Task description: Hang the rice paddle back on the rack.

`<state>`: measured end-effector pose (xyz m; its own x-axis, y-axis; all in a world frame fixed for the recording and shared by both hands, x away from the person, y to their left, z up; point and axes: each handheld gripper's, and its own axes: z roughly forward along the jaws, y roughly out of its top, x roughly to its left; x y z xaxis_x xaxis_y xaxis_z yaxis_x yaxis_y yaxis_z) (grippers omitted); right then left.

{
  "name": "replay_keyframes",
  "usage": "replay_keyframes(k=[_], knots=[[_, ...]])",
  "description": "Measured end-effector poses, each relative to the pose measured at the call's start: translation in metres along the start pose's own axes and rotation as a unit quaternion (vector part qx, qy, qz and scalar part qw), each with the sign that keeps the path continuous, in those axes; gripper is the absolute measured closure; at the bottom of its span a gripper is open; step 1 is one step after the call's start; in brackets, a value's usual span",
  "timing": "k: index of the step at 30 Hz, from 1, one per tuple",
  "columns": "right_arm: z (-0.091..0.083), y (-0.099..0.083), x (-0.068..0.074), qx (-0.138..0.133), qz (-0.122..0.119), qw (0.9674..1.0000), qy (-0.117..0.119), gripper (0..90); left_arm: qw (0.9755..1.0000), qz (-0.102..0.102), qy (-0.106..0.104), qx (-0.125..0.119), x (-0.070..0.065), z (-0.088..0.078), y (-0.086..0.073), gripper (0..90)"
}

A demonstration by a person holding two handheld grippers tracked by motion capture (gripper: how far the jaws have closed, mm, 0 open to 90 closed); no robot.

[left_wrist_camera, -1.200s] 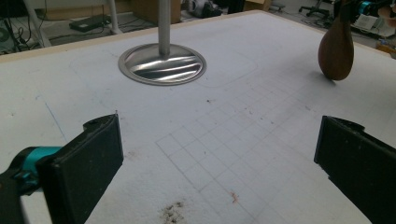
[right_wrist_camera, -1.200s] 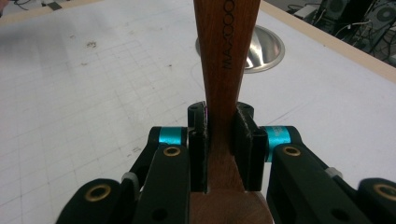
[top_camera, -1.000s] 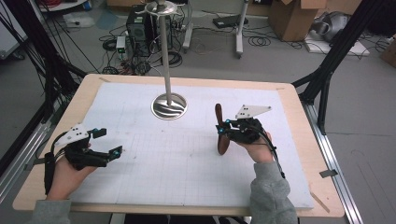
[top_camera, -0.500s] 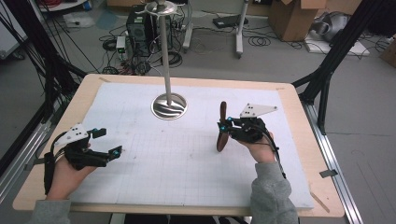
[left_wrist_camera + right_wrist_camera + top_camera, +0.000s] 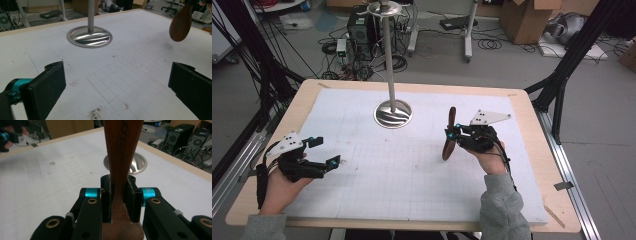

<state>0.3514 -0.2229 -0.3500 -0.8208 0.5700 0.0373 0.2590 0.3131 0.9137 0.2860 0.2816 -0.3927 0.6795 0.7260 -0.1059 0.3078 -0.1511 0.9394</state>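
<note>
My right tool point(image 5: 118, 202) pinches a wooden spoon point(image 5: 122, 157) above the worktop point(image 5: 532, 150); my left tool point(image 5: 117, 85) is spread wide.

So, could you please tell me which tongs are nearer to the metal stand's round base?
Right. The right tongs, shut on the wooden spoon, sit just beside the base; the left tongs, open, rest farther off near the table's front-left.
</note>
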Motion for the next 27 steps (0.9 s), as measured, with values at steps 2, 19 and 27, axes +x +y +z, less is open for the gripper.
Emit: replay_keyframes(k=[2, 19, 27], knots=[[-0.002, 0.002, -0.001, -0.007, 0.003, 1.0000, -0.001, 77.3, 1.0000, 0.000, -0.001, 0.001, 0.000, 0.001, 0.000, 1.7], [-0.008, 0.040, -0.005, -0.016, 0.011, 0.9998, -0.004, 77.3, 1.0000, 0.000, -0.004, 0.003, -0.001, 0.002, -0.001, 1.7], [-0.008, 0.061, -0.007, -0.026, 0.005, 0.9996, 0.000, 77.3, 1.0000, 0.000, -0.002, 0.002, -0.002, 0.000, -0.001, 1.7]])
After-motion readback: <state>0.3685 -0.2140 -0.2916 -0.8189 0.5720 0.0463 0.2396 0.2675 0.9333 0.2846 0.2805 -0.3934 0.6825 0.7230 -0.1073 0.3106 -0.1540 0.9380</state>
